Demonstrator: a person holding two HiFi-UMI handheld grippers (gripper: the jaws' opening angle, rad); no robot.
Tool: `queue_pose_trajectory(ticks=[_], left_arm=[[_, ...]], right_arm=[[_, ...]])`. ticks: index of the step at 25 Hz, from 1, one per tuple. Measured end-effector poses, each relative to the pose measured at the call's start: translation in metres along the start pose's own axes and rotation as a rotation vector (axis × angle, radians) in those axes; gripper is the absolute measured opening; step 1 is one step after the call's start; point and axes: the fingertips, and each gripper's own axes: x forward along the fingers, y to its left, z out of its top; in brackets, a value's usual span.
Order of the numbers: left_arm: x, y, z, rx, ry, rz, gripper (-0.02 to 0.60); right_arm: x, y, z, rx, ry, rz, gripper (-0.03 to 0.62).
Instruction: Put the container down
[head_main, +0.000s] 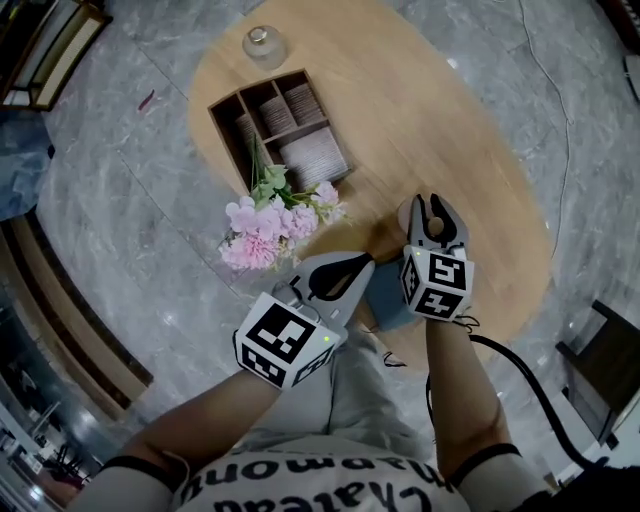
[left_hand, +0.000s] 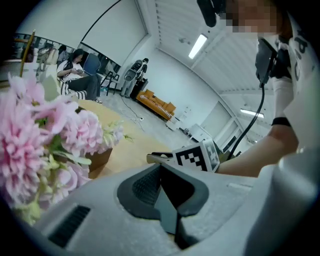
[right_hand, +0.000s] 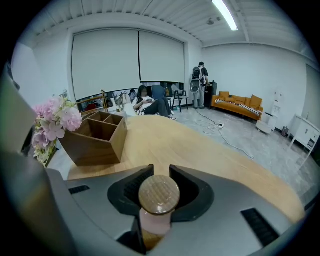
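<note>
The right gripper (right_hand: 160, 169) is clamped on the container (right_hand: 159, 196), a small pale-pink bottle with a round, cross-hatched wooden lid; the pads press on it just under that lid and it hangs upright between them, off the table (right_hand: 200, 145), so the setting-down is not yet done. To do it well, I would lower it straight onto the bare wood just ahead of the right gripper and keep the bottle vertical until the base sits flat. Only then should the pads part, and the gripper should draw back along its own line so neither pad clips the lid and tips the narrow body. The wooden organizer (right_hand: 97, 137) and the pink flowers (right_hand: 52, 122) stand ahead and to the left of this gripper, near enough that any drift that way risks a knock; the side to its right is open wood. The left gripper (left_hand: 161, 167) sits beside it on the left, jaws together with nothing between them, and has no part to play here. The table is an oval of light, smooth wood, level and good for a small base. It stands on a grey marble floor (head_main: 130, 200) in a large white room with drawn blinds, an orange sofa (right_hand: 237, 105) far ahead and people well away
</note>
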Motion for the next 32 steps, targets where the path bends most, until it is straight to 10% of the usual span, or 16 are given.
queue_pose_trajectory(ticks=[20,32], left_arm=[[-0.075,-0.085,0.048,-0.075,-0.290,0.269,0.015],[-0.162,-0.202,0.192,0.086,-0.575,0.339,0.015]], right_arm=[[-0.077,-0.001,0.016,0.092,0.105,0.252,0.215],[-0.255,0.022,0.198,0.034,-0.172,0.558,0.173]])
